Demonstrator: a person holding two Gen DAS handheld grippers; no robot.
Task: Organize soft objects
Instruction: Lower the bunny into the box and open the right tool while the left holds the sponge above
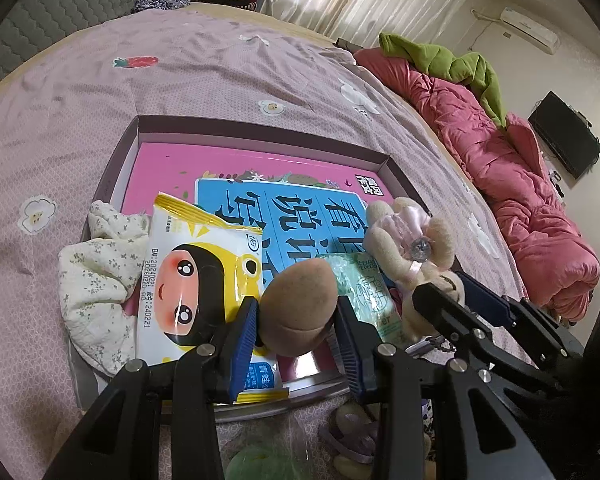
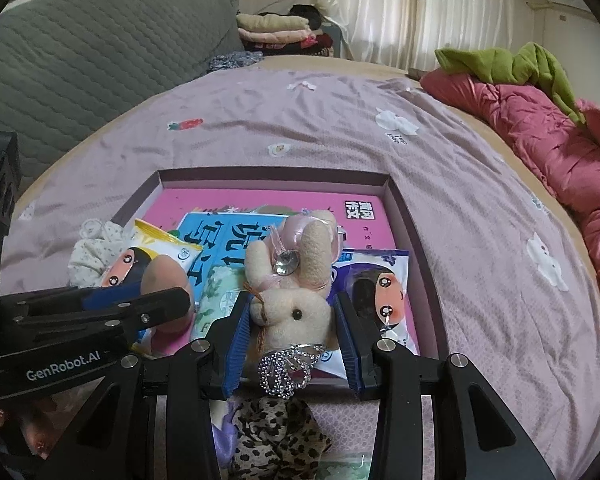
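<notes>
Bed (image 1: pixel 228 80) in a lilac sheet carries everything; a shallow box (image 2: pixel 404 216) sits toward its near edge with a pink book (image 2: pixel 204 204) flat on its floor. Along the box's left wall lie a floral cloth (image 1: pixel 96 276) and a yellow wipes pack (image 1: pixel 188 280); a purple pack (image 2: pixel 384 292) lies by the right wall, a green pack (image 1: pixel 360 288) near the front wall.

The right gripper (image 2: pixel 294 320) is clamped on a plush rabbit (image 2: pixel 292 304) at the head, ears tilted toward the box's far wall, over the front edge. The left gripper (image 1: pixel 296 320) has its blue pads pressed on a brown sponge egg (image 1: pixel 296 304), above the yellow pack near the front left corner.

Risks, as I judge them: the two tools sit just beside each other, so lowering both could knock them together. The rabbit's rhinestone bow (image 2: pixel 286 368) hangs below the jaws and could snag the front wall. The egg is squashy and may spring and roll off the slick pack when let go.
</notes>
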